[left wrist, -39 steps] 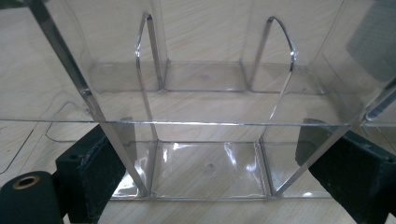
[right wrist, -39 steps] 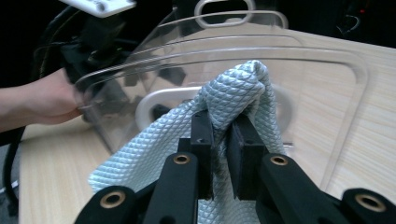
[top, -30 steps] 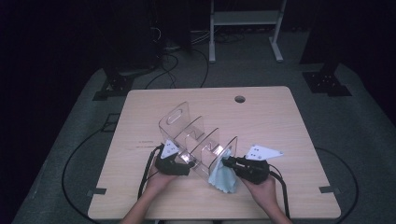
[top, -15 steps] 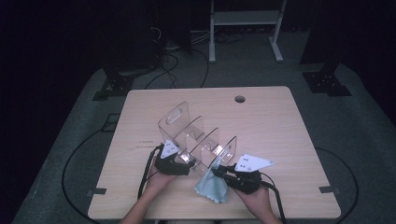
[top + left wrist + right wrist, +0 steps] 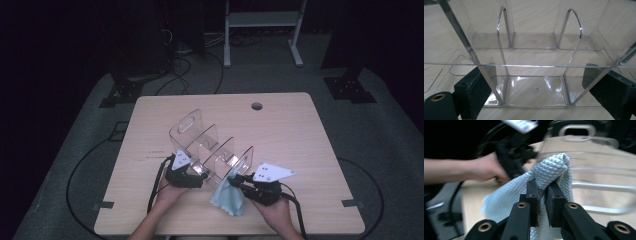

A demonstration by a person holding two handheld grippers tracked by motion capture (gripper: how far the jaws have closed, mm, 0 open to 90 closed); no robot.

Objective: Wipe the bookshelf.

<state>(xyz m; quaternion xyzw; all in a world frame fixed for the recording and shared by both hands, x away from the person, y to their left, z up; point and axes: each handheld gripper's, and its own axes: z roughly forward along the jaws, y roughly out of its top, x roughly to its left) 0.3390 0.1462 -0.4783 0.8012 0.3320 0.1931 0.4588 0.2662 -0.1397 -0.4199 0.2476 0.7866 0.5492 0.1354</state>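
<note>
Pale-blue cloth, clenched in the right gripper, is now lifting against the clear organiser, which the left gripper is grasping wide.

dim room, grey carpet floor with black cables, pale wooden table, white stand behind
</note>
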